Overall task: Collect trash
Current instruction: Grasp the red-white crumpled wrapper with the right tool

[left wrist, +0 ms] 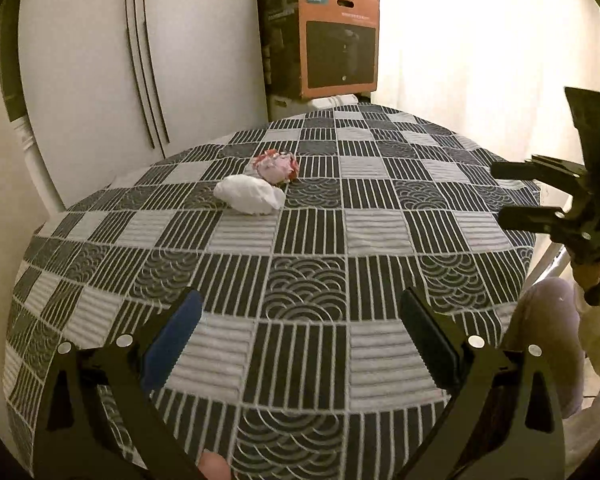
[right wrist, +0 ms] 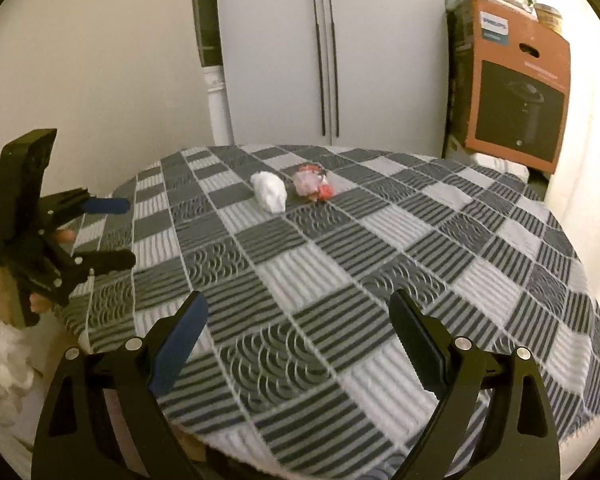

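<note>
Both the left gripper (left wrist: 300, 312) and right gripper (right wrist: 298, 316) were spread wide with nothing held, while the white paper wad (left wrist: 249, 194) and pinkish wrapper (left wrist: 276, 165) sat touching mid-table (left wrist: 380, 216), probably light, squishy, best pinched across the middle.

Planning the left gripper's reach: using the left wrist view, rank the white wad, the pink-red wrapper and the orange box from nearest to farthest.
1. White wad, mid-table, slightly left.
2. Pink-red wrapper, touching the wad, just behind it.
3. Orange box, beyond the table's far edge.
</note>
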Demonstrator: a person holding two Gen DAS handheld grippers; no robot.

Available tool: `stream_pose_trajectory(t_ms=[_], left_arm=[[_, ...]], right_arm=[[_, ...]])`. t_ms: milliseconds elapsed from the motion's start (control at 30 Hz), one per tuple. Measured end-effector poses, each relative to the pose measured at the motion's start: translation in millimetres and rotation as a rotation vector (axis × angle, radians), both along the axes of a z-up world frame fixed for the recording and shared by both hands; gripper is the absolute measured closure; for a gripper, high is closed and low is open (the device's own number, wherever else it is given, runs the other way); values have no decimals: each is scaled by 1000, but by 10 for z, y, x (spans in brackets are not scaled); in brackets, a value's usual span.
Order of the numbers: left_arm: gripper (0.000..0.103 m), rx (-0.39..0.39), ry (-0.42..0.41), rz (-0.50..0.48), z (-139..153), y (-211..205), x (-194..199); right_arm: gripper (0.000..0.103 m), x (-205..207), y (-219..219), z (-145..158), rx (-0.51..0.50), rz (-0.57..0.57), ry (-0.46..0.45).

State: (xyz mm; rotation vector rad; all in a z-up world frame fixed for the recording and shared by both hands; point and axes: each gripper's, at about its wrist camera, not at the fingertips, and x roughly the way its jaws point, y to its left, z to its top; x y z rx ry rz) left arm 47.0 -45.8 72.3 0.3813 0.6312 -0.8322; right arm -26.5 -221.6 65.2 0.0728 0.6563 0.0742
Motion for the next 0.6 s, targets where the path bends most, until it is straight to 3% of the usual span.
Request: stream_pose_trajectory(t_ms=[367,433,600], left_arm=[[6,7,14,-10,5,-18,387],[6,11,22,-4,-20,8,488],[6,17,43,16,-78,62,705]], right_arm=[[16,1069,-99,-87,28,7,88],[23,1241,-99,-115,24,8,106],[27,1750,-140,-192,52,10,144]])
